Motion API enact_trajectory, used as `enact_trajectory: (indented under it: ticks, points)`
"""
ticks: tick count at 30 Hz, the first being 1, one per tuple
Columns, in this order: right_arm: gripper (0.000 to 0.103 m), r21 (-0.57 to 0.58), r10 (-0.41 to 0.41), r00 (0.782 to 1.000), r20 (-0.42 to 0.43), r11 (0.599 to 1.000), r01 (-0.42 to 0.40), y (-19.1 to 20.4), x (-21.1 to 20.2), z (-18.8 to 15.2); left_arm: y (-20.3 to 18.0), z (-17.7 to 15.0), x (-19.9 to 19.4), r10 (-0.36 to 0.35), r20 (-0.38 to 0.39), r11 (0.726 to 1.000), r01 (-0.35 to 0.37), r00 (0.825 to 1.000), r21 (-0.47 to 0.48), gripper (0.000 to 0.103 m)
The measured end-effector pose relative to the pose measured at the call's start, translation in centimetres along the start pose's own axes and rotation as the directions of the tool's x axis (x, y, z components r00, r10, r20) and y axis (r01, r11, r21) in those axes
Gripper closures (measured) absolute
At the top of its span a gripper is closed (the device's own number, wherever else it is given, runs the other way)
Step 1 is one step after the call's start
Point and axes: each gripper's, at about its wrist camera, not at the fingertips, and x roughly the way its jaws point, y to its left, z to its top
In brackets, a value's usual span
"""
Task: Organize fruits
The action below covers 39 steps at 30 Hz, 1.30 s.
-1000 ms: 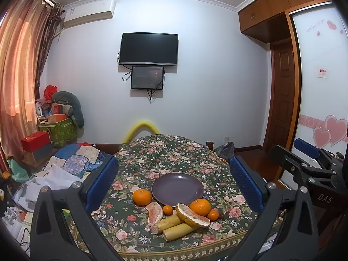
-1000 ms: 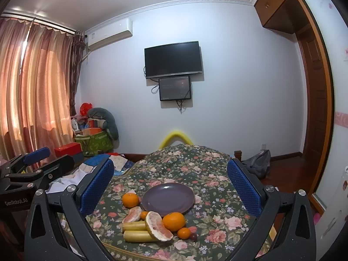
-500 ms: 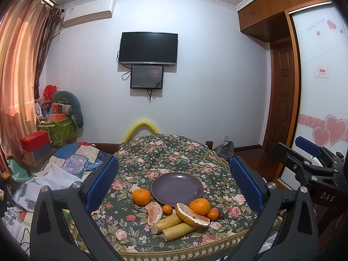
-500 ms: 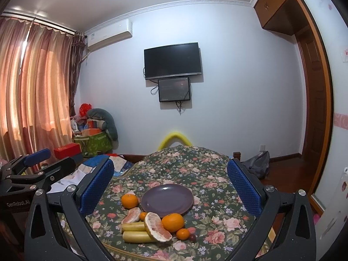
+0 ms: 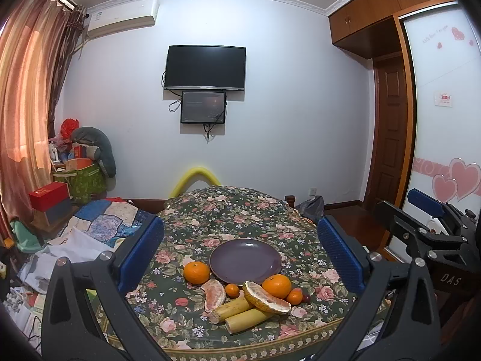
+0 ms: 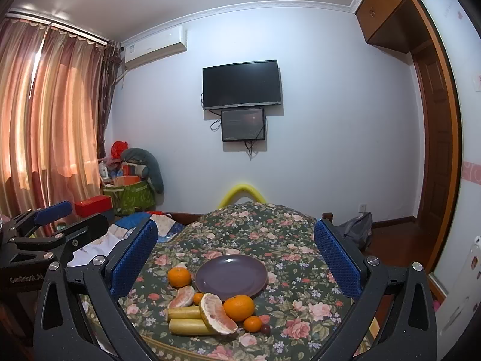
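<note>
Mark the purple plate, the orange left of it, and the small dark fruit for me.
purple plate (image 5: 245,258), left wrist view, bare centre.
orange left of the plate (image 5: 196,272), left wrist view, middle of its skin.
small dark fruit (image 6: 265,328), right wrist view, its top.

Wall TV, air conditioner, curtains.

A round purple plate is sitting empty on a floral tablecloth. Fruit is lying along its near rim: a large orange to the left, another orange to the right, two peeled pomelo wedges, two small tangerines, and two pale yellow stalks, possibly sugarcane, lying side by side nearest the table edge.
</note>
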Motion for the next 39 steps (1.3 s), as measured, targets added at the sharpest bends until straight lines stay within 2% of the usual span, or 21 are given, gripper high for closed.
enact_trajectory:
  ticks: [29, 39]
  points:
    - [0.000, 0.000, 0.000, 1.000, -0.013, 1.000, 0.000, 0.0, 0.3, -0.5, 0.2, -0.3, 0.7, 0.009, -0.013, 1.000, -0.008, 1.000, 0.016, 0.000]
    - [0.000, -0.009, -0.030, 0.997, -0.076, 1.000, 0.029, -1.1, 2.5, -1.7, 0.4, -1.0, 3.2, 0.012, -0.057, 0.999, -0.009, 0.998, 0.042, 0.000]
